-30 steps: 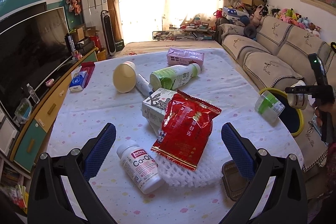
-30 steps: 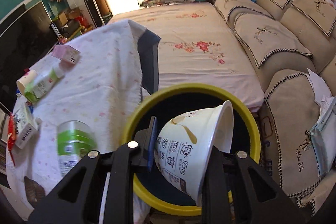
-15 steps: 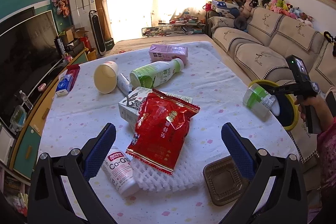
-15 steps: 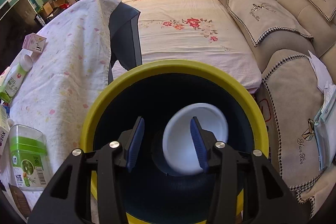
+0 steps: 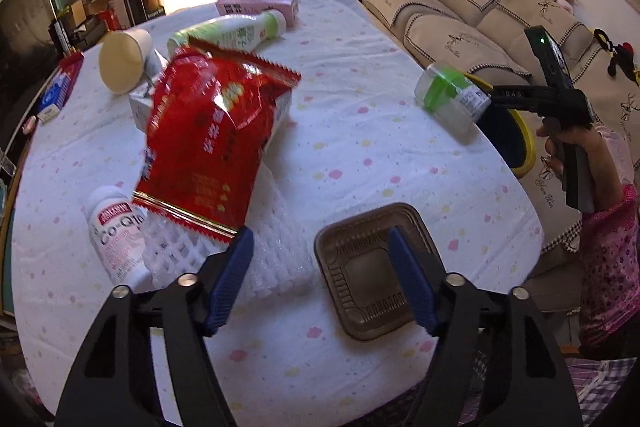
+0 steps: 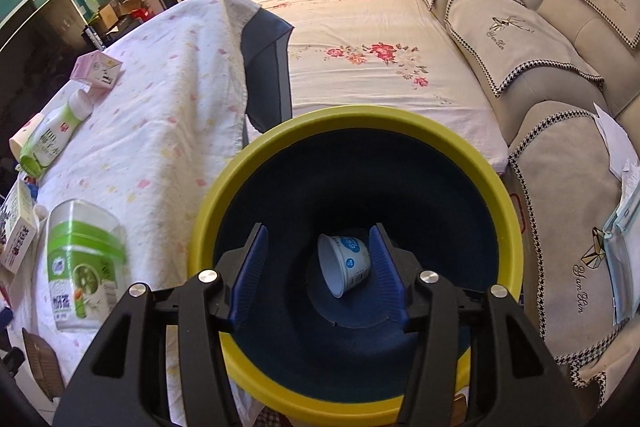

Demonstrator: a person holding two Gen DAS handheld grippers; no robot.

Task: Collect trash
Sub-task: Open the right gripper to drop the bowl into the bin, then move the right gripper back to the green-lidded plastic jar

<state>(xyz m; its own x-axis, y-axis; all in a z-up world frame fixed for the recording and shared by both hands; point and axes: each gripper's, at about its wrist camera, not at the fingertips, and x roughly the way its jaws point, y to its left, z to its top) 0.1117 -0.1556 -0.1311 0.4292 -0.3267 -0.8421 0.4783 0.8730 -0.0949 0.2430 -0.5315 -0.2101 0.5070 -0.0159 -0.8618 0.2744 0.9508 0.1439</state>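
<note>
My left gripper (image 5: 320,233) points down at the near part of the table, its jaws closing. Its left fingertip hangs over a white foam net (image 5: 276,255) and its right one over a brown plastic tray (image 5: 360,267). The pads press on nothing. A red snack bag (image 5: 212,135) lies on the net beside a white supplement bottle (image 5: 116,227). My right gripper (image 6: 319,231) hovers over the yellow-rimmed bin (image 6: 360,119), jaws opening and empty. A white yogurt cup (image 6: 346,261) lies on its side on the bin's floor, far below the fingers.
A clear jar with a green lid (image 5: 452,99) lies near the table's right edge by the bin. Farther back lie a milk bottle (image 5: 228,35), a pink carton (image 5: 260,1) and a paper cup (image 5: 122,63). A sofa (image 5: 480,27) runs along the right.
My right gripper let go of the white cup, which dropped to the bin's floor. My left gripper sank and tilted down toward the brown tray, and its jaws narrowed.
</note>
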